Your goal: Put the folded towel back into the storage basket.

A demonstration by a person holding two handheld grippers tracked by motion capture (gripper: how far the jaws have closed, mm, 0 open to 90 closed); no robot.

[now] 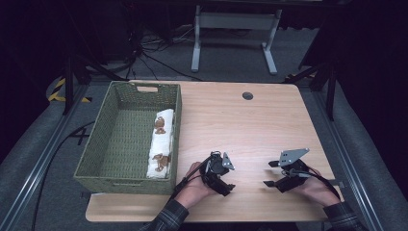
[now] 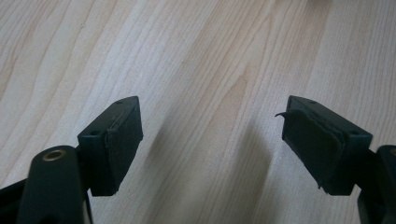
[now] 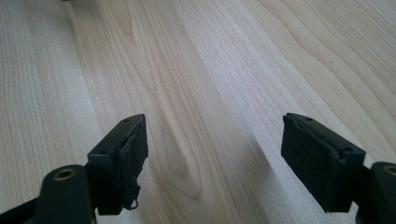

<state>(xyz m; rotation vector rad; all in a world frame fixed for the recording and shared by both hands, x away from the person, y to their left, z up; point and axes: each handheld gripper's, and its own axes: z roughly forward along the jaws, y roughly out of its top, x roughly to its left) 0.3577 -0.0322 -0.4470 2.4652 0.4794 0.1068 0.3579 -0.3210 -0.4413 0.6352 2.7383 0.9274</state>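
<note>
Wood grain, high view: the pale table (image 1: pixel 250 125) carries a woven green basket (image 1: pixel 96 144) at its left, well apart from both hands.
Folded cloth, high view: a white cloth with brown prints (image 1: pixel 161 144) lies along the basket's right inner wall, tucked lengthwise so it fits the narrow side; it looks already stowed.
Left gripper, high view: the left gripper (image 1: pixel 227 188) sits low over the near edge of the table, just right of the basket's near corner, with nothing in it.
Right gripper, high view: the right gripper (image 1: pixel 269 174) rests near the table's right front, its grey plate on top, jaws pointing left toward the other hand.
Left gripper view: left gripper (image 2: pixel 210 140) has its jaws spread wide with bare wood between the pads; one pad's lining (image 2: pixel 310 144) curls at an edge.
Right gripper view: right gripper (image 3: pixel 212 158) is likewise spread apart over bare wood, pinching nothing.
Judgement: both hands seem parked at rest near the person, since the cloth is in the basket.
</note>
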